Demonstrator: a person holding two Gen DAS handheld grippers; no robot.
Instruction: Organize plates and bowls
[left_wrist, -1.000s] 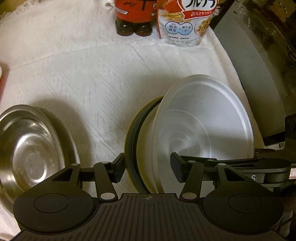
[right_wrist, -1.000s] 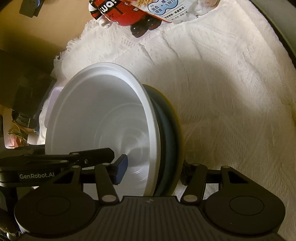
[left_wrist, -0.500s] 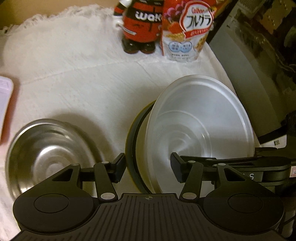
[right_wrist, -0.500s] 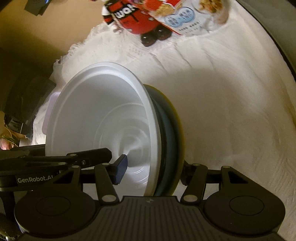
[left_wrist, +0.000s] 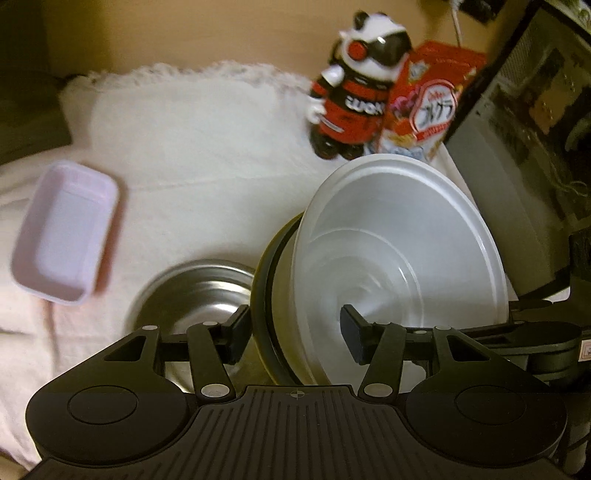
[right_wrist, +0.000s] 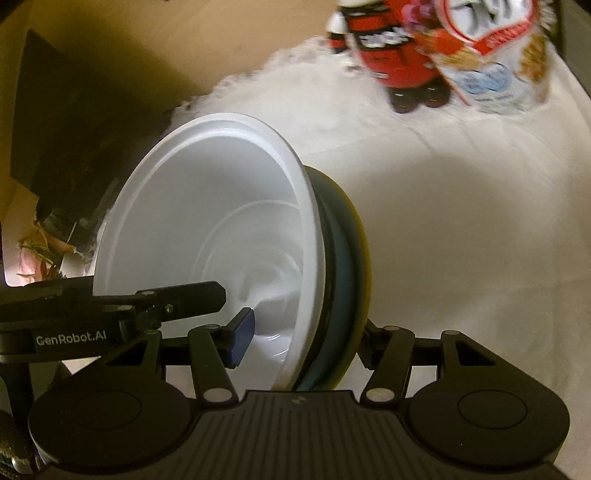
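Observation:
A stack of dishes is held in the air: a white plastic bowl (left_wrist: 399, 251) nested in a dark plate with a yellow rim (left_wrist: 263, 291). My left gripper (left_wrist: 293, 332) is shut on one side of the stack's edge. My right gripper (right_wrist: 303, 341) is shut on the opposite side, with the white bowl (right_wrist: 207, 236) and the blue and yellow plate (right_wrist: 351, 280) between its fingers. A steel bowl (left_wrist: 195, 291) sits on the white cloth below my left gripper. A pale pink rectangular tray (left_wrist: 62, 232) lies at the left.
A red and black panda figure (left_wrist: 358, 92) and a cereal bag (left_wrist: 432, 107) stand at the back of the white cloth (left_wrist: 207, 147); both also show in the right wrist view (right_wrist: 391, 48). A grey appliance (left_wrist: 517, 155) stands at the right edge.
Both grippers have lifted the stack and tilted back. The table has dropped away, the steel bowl now sits lower centre, and the pink tray and the figure's head have come into view.

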